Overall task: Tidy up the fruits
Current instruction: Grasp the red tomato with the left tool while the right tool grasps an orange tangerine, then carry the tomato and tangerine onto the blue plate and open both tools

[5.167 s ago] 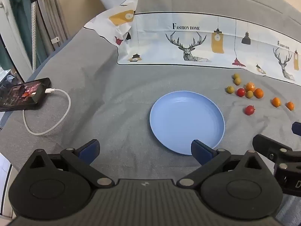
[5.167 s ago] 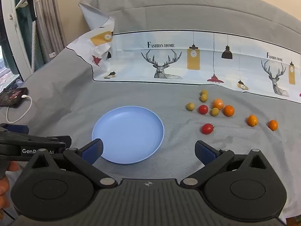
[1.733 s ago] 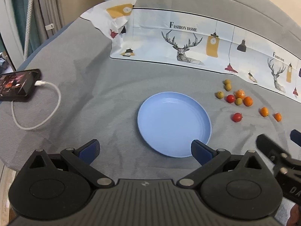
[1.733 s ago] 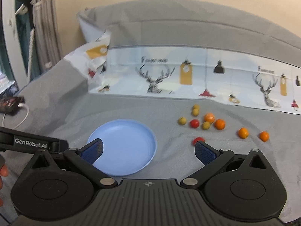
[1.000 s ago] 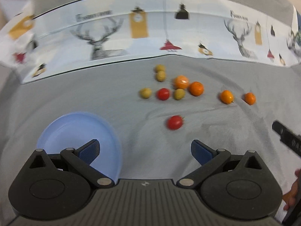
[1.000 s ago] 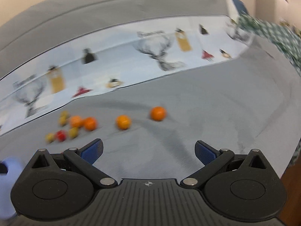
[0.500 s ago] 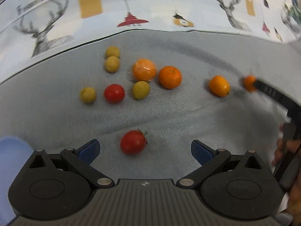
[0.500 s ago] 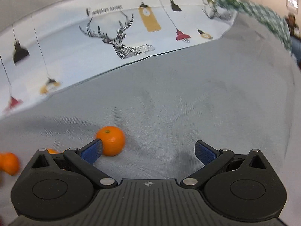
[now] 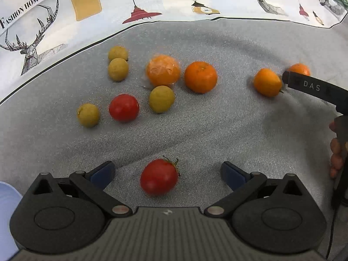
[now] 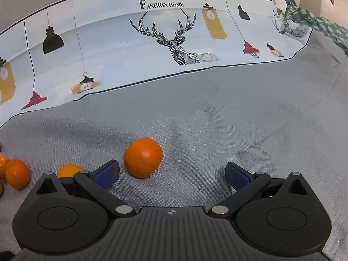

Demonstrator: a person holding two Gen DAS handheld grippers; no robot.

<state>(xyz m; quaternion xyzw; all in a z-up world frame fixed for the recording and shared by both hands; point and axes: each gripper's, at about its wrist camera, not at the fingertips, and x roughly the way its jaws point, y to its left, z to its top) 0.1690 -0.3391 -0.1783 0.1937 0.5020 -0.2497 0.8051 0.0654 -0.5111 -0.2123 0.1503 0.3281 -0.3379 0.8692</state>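
Left wrist: red tomato lies between the open left tool (right tool open too).

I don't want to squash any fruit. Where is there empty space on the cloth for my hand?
Bare grey cloth lies right of the far orange, up to the printed sheet. It's crowded around the peeled orange and the round yellow-green fruits.

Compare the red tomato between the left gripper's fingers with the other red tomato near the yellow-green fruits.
The near tomato has a green stem and lies alone; the far tomato shows no stem and sits between two yellow-green fruits. Both are red, smooth and rest on the grey cloth.
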